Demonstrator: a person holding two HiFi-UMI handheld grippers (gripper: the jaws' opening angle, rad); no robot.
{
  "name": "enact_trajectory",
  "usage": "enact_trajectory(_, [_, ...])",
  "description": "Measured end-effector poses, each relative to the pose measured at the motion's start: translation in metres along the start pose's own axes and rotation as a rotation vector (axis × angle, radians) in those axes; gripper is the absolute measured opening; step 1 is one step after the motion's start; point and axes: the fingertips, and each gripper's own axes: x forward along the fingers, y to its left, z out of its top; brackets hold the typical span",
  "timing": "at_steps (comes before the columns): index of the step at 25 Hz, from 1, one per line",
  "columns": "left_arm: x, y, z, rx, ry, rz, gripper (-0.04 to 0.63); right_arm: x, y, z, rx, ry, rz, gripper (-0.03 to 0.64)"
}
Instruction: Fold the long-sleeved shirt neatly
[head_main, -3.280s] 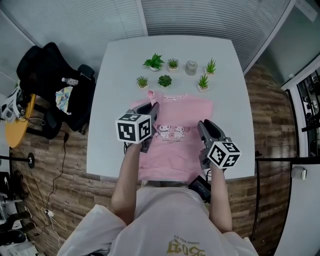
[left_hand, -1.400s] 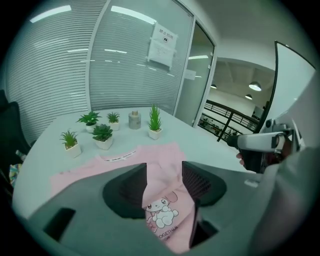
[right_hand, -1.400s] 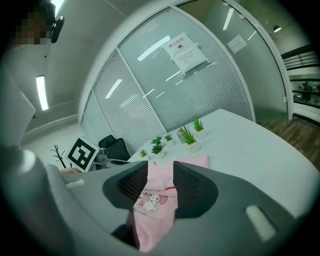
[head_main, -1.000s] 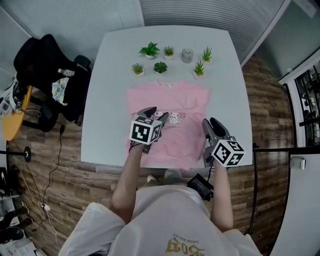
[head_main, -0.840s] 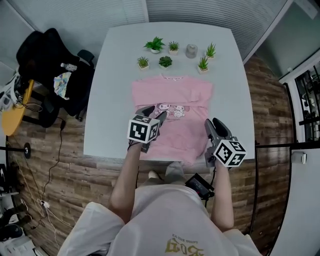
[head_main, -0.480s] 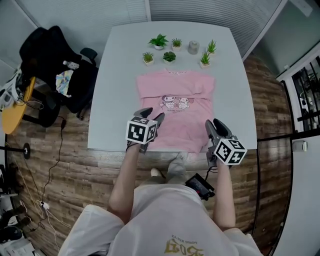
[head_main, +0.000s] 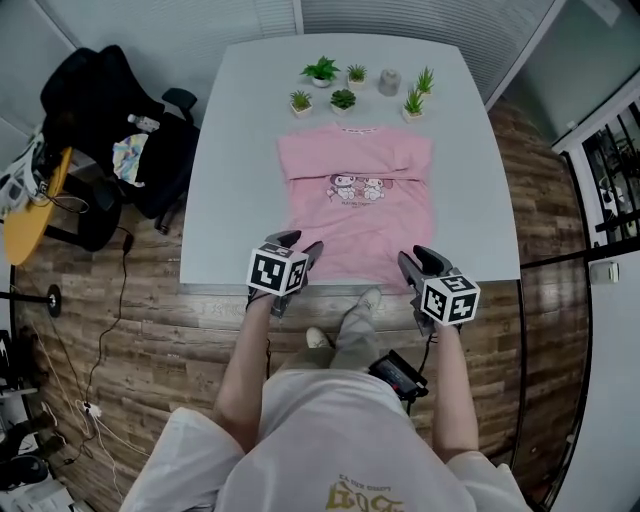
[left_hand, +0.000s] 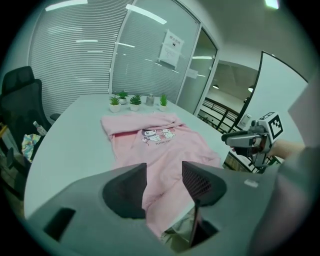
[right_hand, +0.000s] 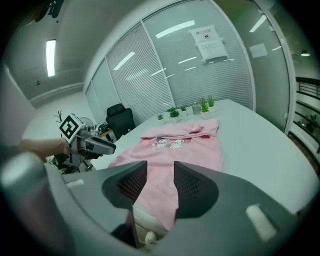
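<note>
Pink shirt (head_main: 358, 205) lies flat on the table (head_main: 235, 160), collar at 12 o'clock, hem at the near edge at 6. We've got the left gripper (head_main: 300, 244) at its 7, jaws well apart, holding nothing. The right gripper (head_main: 417, 260) is at 5, jaws part-open and opening, also empty.

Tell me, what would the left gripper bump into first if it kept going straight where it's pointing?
Probably the pink shirt. The left gripper aims down at its near hem, by the table edge, with its fingers apart. Depth is hard to judge, though.
</note>
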Motion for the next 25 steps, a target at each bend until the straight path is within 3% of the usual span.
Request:
enact_trajectory(8, [0.001,-0.009,-0.062,0.045,0.151,-0.095,0.229,0.008,0.018,-0.058,-0.159,0.173,0.067,0.192])
enact_trajectory(16, [0.001,-0.004,-0.092,0.130,0.251,-0.118,0.238,0.018,0.027,-0.092,-0.295,0.300,0.093,0.223])
enact_trajectory(25, [0.005,-0.010,-0.110,0.358,0.383,-0.163,0.295,0.020,0.026,-0.101,-0.412,0.388,0.119,0.253])
